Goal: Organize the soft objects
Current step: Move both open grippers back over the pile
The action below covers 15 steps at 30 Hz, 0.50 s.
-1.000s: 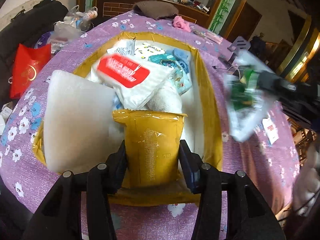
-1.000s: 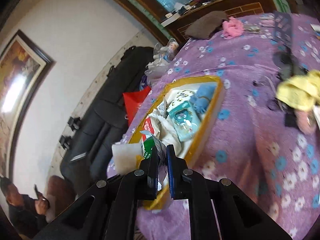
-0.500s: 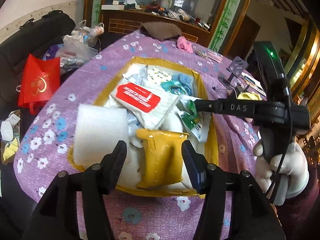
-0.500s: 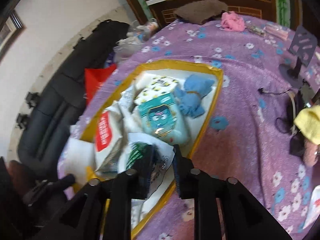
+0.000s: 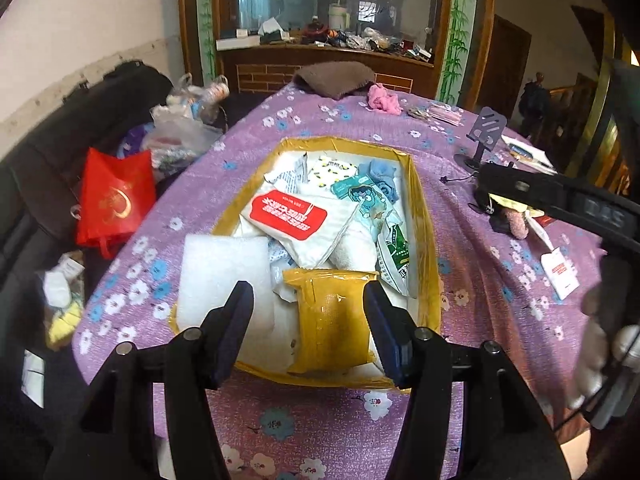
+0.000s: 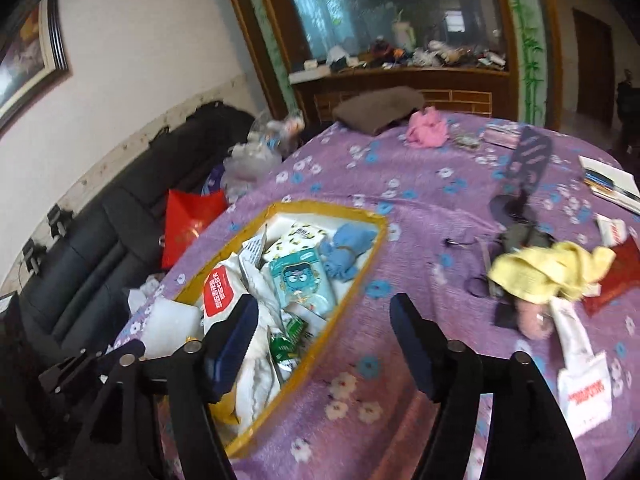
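Green packet [image 5: 394, 250] dropped into box [image 5: 424, 216], right gripper [image 6: 324, 340] opening empty, left gripper [image 5: 308, 320] open.

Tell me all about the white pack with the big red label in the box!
The white pack with the red label is a soft, crinkly plastic packet with white writing on its label. It lies tilted on top of the pile in the yellow-edged box, leaning on other packets, beside the teal cartoon packet. No gripper touches it.

White wall [image 6: 152, 40], dark sofa [image 6: 100, 232], wood-framed glass partition [image 5: 336, 4].
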Available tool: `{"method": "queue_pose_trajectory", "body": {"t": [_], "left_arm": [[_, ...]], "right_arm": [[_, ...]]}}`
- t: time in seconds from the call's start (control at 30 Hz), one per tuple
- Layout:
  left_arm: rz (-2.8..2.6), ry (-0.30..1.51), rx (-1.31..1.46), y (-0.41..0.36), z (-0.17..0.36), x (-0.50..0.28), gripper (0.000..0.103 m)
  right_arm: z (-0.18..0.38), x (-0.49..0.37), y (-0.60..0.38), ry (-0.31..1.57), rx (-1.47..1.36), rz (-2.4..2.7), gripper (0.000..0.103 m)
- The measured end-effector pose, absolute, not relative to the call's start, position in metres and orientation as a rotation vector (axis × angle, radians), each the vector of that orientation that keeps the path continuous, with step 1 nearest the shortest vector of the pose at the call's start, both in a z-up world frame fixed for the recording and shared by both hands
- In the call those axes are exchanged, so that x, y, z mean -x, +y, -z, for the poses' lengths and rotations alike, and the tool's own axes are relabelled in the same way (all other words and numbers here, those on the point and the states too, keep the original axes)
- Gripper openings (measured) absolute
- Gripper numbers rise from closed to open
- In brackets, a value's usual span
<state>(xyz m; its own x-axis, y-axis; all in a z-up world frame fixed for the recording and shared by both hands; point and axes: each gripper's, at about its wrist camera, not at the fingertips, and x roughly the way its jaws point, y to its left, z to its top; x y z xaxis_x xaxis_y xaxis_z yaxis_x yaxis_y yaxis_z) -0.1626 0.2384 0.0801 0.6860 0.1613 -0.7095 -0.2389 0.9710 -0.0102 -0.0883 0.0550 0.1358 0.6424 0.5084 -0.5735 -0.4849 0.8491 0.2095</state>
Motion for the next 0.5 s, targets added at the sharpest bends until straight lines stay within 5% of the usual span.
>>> {"method": "queue_pose_trajectory", "body": {"t": [0.5], "left_arm": [[-0.247,0.770,-0.110,0.171,-0.097,0.163,0.056]], "right_arm": [[-0.113,0.121,-0.075,0.672,-0.129,-0.413,0.077]]}}
